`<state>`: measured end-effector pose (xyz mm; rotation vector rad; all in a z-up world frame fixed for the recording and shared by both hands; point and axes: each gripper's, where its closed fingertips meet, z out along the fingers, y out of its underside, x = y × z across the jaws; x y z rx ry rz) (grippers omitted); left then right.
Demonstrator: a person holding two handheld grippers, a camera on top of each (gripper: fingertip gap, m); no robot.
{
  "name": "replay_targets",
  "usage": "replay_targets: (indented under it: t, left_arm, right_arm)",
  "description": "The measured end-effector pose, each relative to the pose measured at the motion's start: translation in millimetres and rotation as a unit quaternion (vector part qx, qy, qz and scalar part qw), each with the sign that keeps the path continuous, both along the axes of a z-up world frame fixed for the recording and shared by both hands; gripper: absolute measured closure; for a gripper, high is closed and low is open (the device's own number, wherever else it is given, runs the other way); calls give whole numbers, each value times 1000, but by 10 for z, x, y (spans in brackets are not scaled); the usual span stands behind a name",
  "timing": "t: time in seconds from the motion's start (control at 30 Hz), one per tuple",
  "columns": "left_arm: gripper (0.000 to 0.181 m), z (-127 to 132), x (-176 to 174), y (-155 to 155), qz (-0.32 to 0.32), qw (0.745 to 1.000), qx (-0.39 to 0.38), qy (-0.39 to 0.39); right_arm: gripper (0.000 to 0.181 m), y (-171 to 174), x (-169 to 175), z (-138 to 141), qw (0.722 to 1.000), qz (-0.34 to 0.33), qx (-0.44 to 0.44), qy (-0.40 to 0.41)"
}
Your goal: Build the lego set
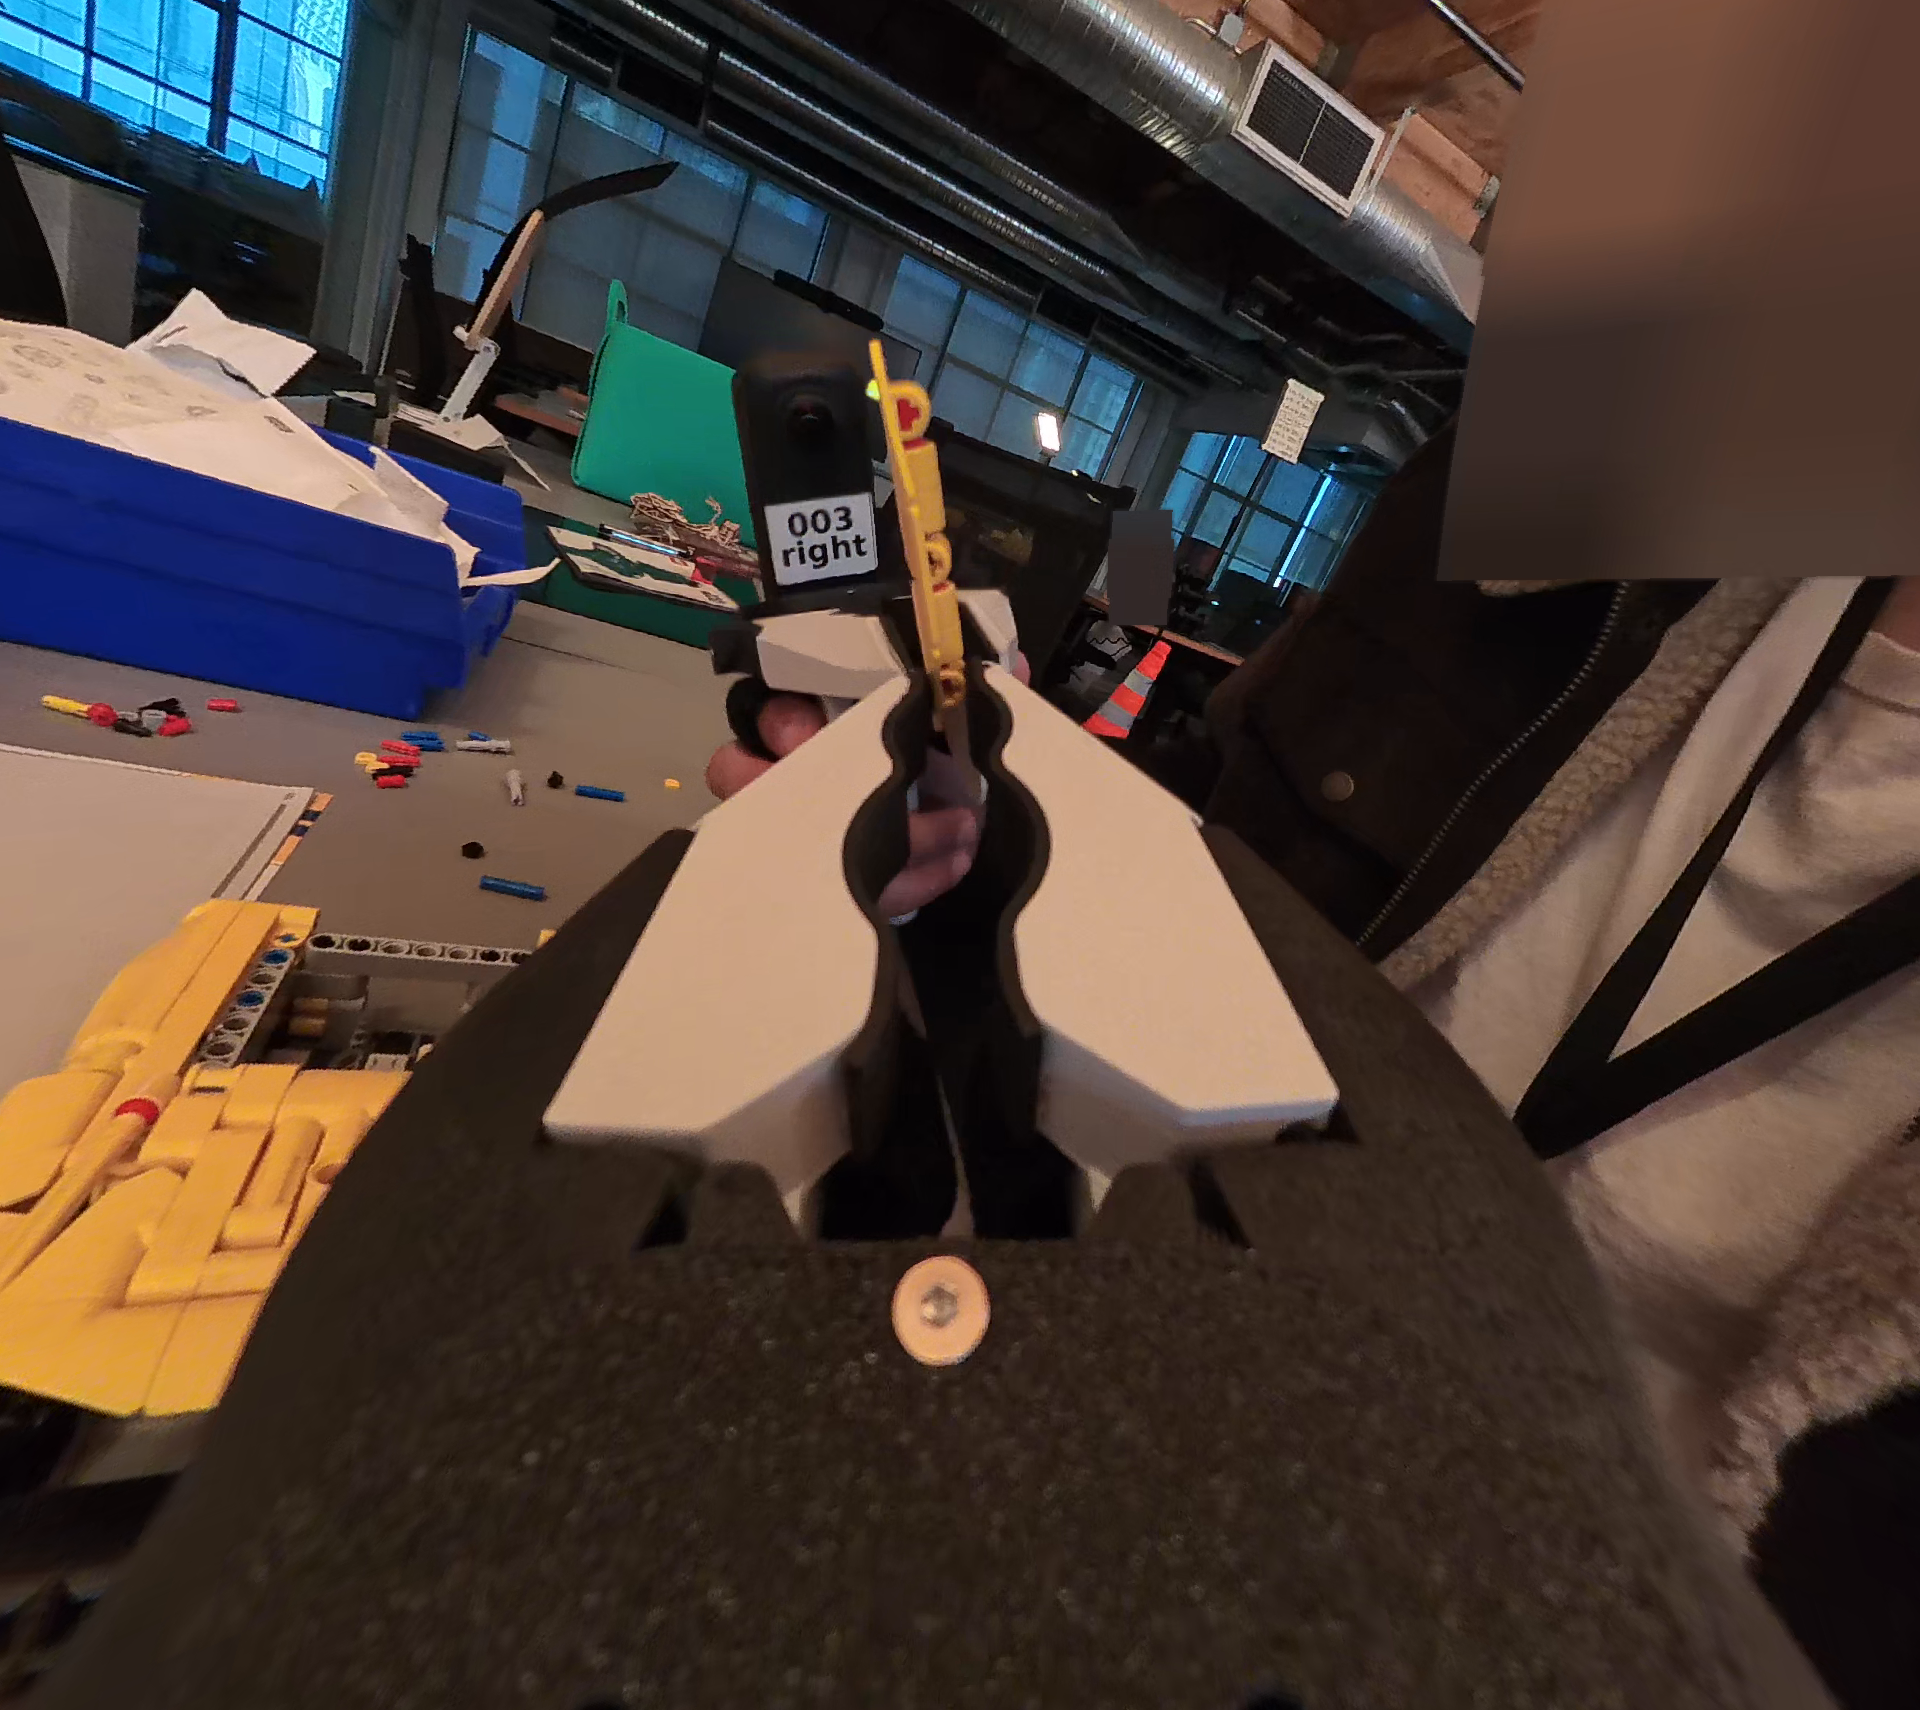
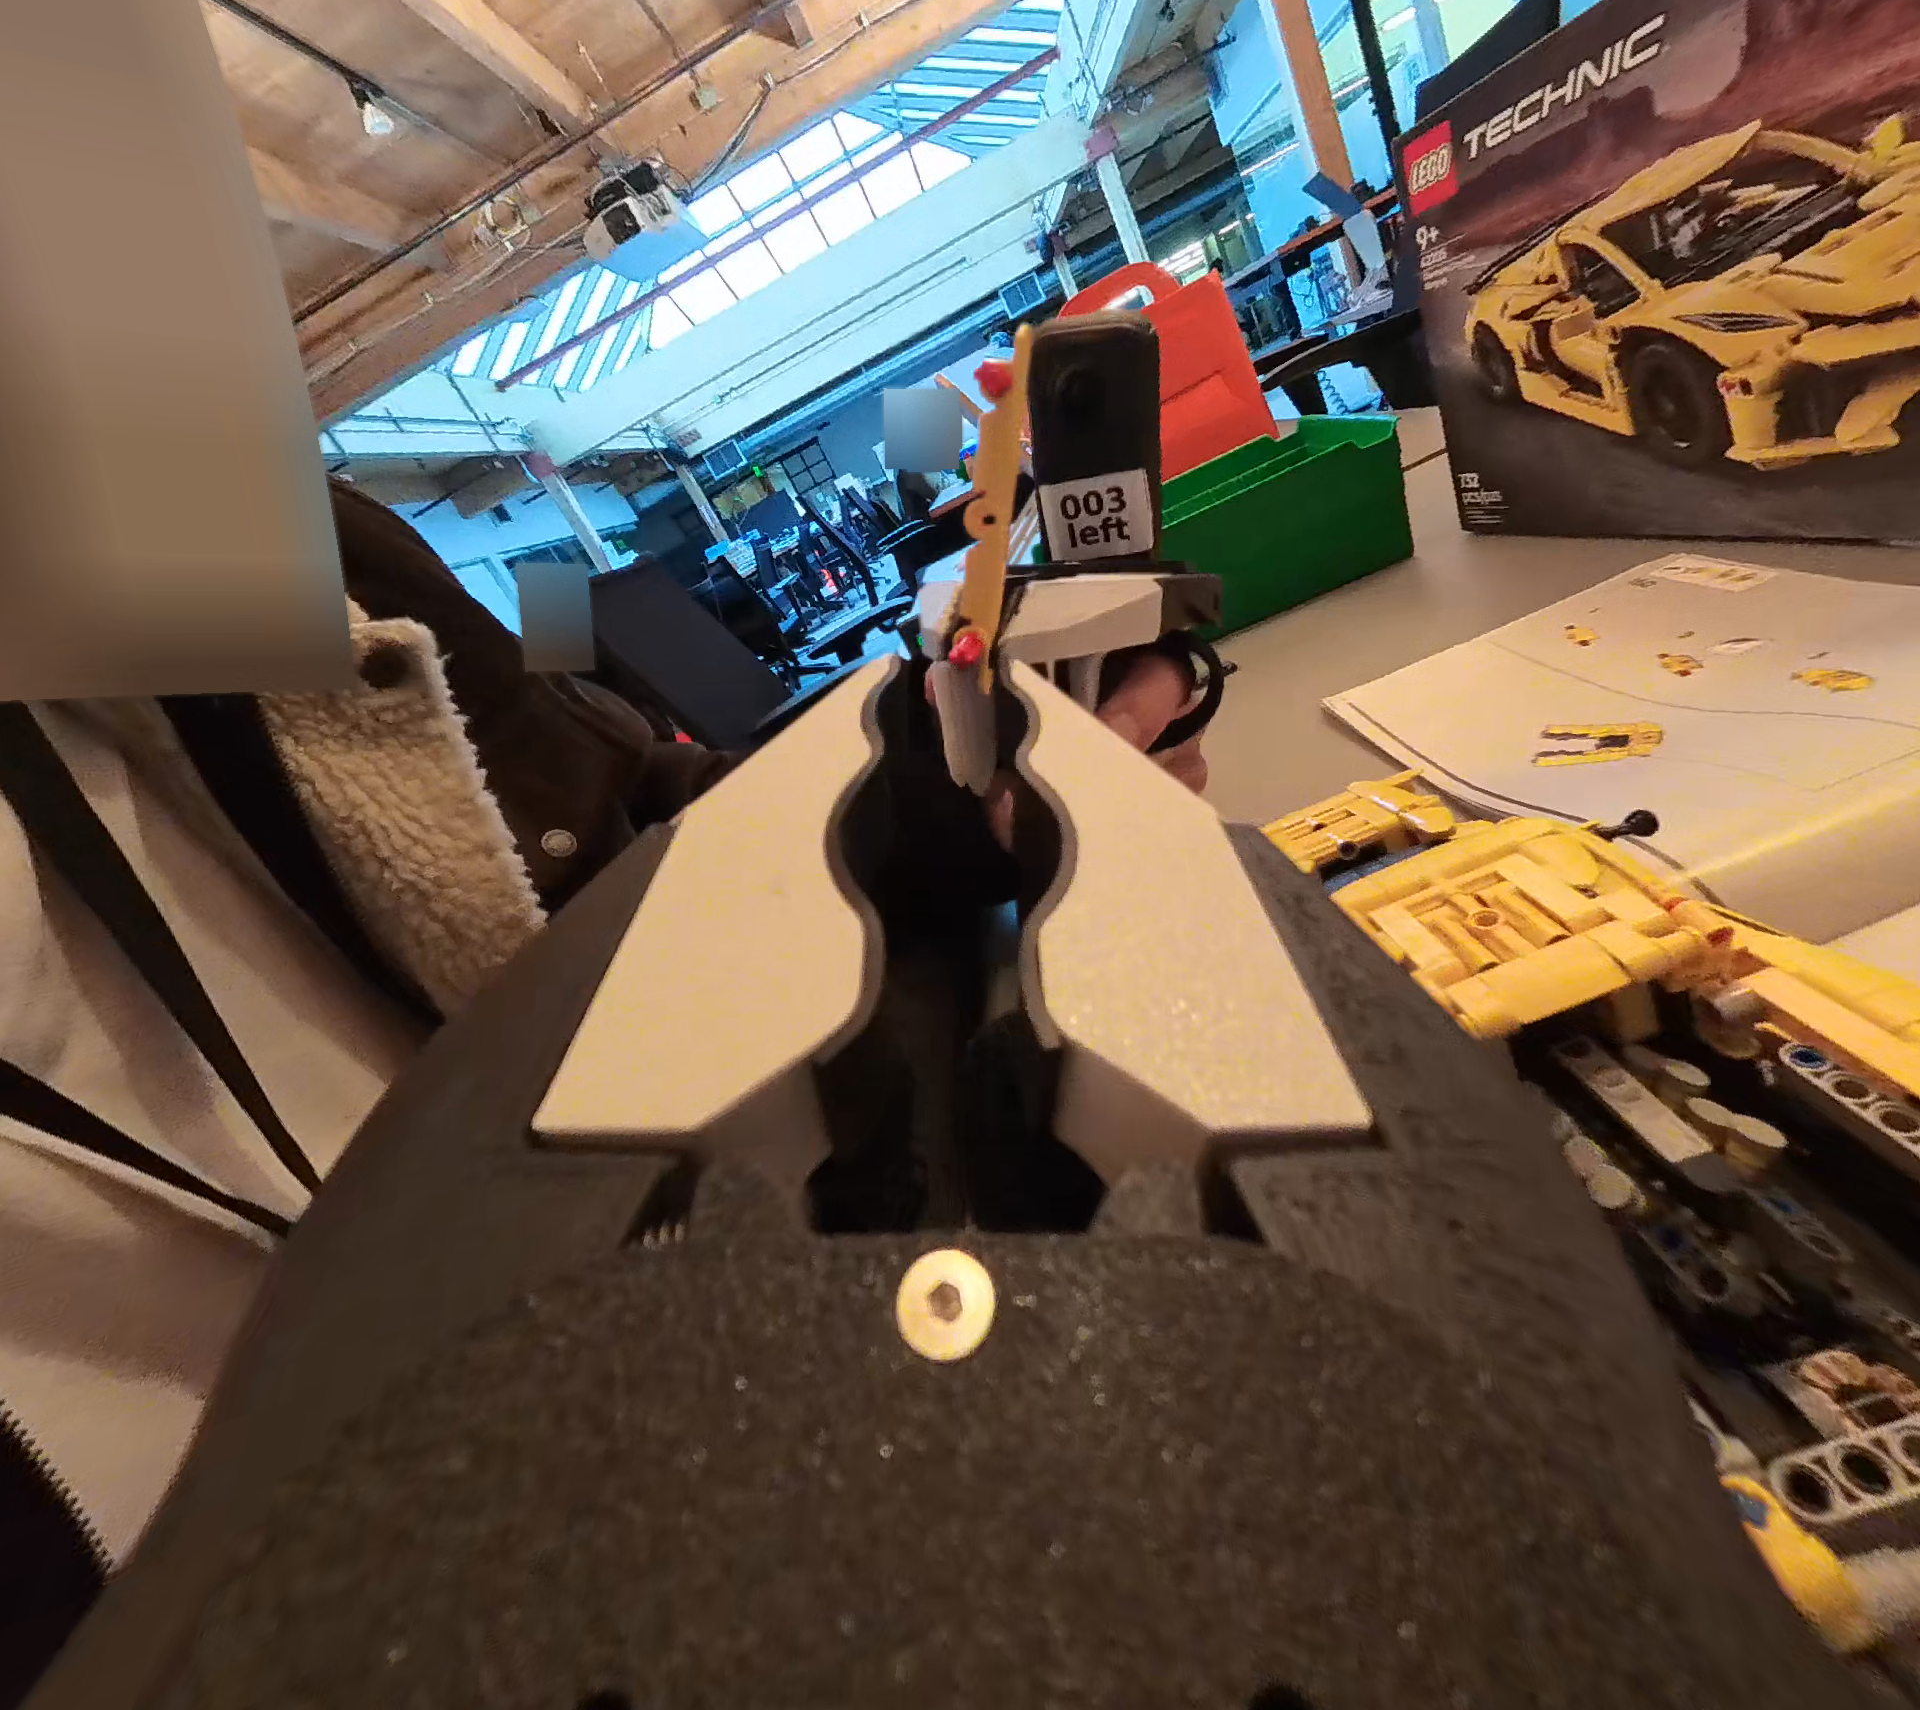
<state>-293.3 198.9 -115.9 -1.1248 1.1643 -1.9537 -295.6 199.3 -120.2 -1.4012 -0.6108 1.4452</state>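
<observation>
A thin yellow Lego strip (image 1: 920, 517) with red pins stands upright in the air between the two grippers, which face each other. My left gripper (image 1: 945, 689) is shut on its lower end. My right gripper (image 2: 961, 673) is closed around the same lower end of the strip (image 2: 987, 507) from the other side. The right gripper's body (image 1: 821, 652) shows behind the strip in the left wrist view, and the left gripper's body (image 2: 1081, 606) shows in the right wrist view. The half-built yellow car (image 1: 156, 1141) lies on the table below; it also shows in the right wrist view (image 2: 1507, 933).
Loose small Lego parts (image 1: 416, 756) are scattered on the grey table by a blue bin (image 1: 229, 559) with paper bags. An instruction booklet (image 2: 1662, 673), the set's box (image 2: 1683, 258) and a green bin (image 2: 1278, 507) lie beyond the car. The person's jacket (image 1: 1662, 933) is close by.
</observation>
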Motion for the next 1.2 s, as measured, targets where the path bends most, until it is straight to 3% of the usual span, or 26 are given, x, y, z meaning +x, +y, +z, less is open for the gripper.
replay_targets:
  t: [0.3,0.5,0.67,1.2]
  left_arm:
    - [175,-25,14,-23,-2,1000,9,8]
    - [175,-138,61,35,27,998,35,42]
    - [175,-220,84,19,28,997,50,59]
    - [175,-185,90,31,31,997,47,57]
  right_arm:
    - [177,20,8,-14,1000,-10,2,-1]
    - [178,77,51,-134,991,-70,60,-93]
    - [178,70,31,-227,986,-75,73,-126]
    - [177,78,61,-169,993,-58,50,-94]
